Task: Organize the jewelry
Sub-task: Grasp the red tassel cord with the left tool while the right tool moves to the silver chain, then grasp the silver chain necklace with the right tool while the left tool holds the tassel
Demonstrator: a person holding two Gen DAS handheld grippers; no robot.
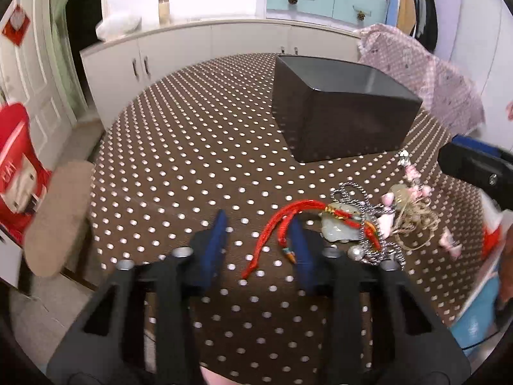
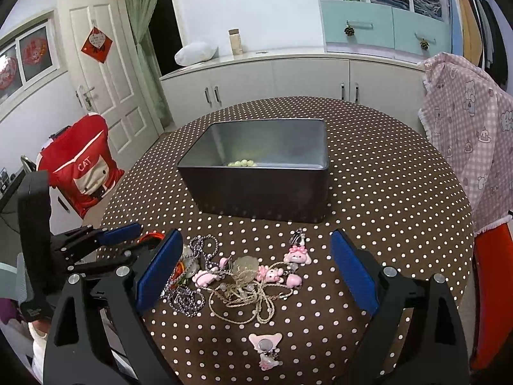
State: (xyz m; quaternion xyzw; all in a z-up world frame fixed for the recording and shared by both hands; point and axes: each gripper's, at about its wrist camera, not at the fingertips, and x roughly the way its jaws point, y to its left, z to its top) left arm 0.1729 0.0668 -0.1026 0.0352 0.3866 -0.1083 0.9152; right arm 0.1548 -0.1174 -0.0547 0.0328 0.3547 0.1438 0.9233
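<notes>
Blue rubbery pads line both grippers, each set on black plastic fingers with silver bolts. The left gripper (image 1: pixel 258 243) hangs low over the round table (image 1: pixel 179 147), tilted slightly down, its fingers spread apart and gripping nothing; a red braided cord (image 1: pixel 282 221) lies curved on the cloth between them, its loose end near the right-hand pad. That cord runs to a pale green jade pendant (image 1: pixel 336 229) just beside the gripper's right finger, with a silver ball chain (image 1: pixel 359 199) looped over and around it.

The right gripper (image 2: pixel 255 276) hovers above the jewelry heap, level with the table edge, its fingers spread wide and empty. Between them lies a tangle: a twisted beige rope necklace (image 2: pixel 243 304), glossy pink cartoon charms (image 2: pixel 272 274), and a translucent rounded stone (image 2: pixel 245 264). The silver ball chain (image 2: pixel 189 295) sits just inside the left pad. A separate pink charm (image 2: pixel 266 346) with a grey round centre lies apart, nearer the camera.

Beyond the heap stands a dark rectangular box (image 2: pixel 263 192), smooth-walled and open-topped, with a few pale green beads (image 2: pixel 242 162) visible on its floor. The tablecloth is brown with regular white dots. A pink patterned cloth (image 2: pixel 465 134) drapes over something at the right.
</notes>
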